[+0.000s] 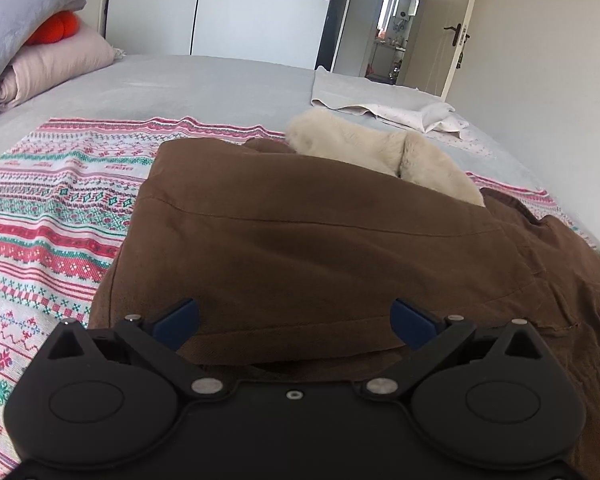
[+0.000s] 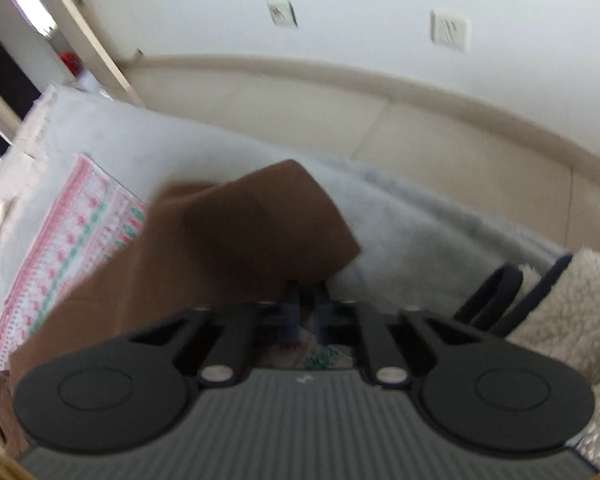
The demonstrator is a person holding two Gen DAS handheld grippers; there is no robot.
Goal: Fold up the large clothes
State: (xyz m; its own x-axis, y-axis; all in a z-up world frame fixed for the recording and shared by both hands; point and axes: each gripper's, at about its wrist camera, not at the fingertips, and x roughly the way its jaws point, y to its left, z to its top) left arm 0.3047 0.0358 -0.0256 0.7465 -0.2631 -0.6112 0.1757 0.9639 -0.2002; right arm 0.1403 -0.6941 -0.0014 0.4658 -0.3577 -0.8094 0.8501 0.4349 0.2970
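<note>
Bedroom, patterned blanket (image 1: 52, 200) on the bed: your brown coat (image 1: 300, 248) lies there, thick, soft, floppy. Left gripper (image 1: 294, 322) gapes empty over its hem; right gripper (image 2: 306, 300) is clamped together at a brown flap (image 2: 252, 220), grip unclear. Pinch seams or hem.

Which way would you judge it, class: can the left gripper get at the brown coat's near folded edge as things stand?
Probably yes: the left gripper stands open with the brown coat directly ahead, nothing between.

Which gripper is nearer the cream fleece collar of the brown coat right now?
Probably left. The left gripper hovers open over the brown coat, cream fleece collar straight ahead. The right gripper, shut, shows no collar.
</note>
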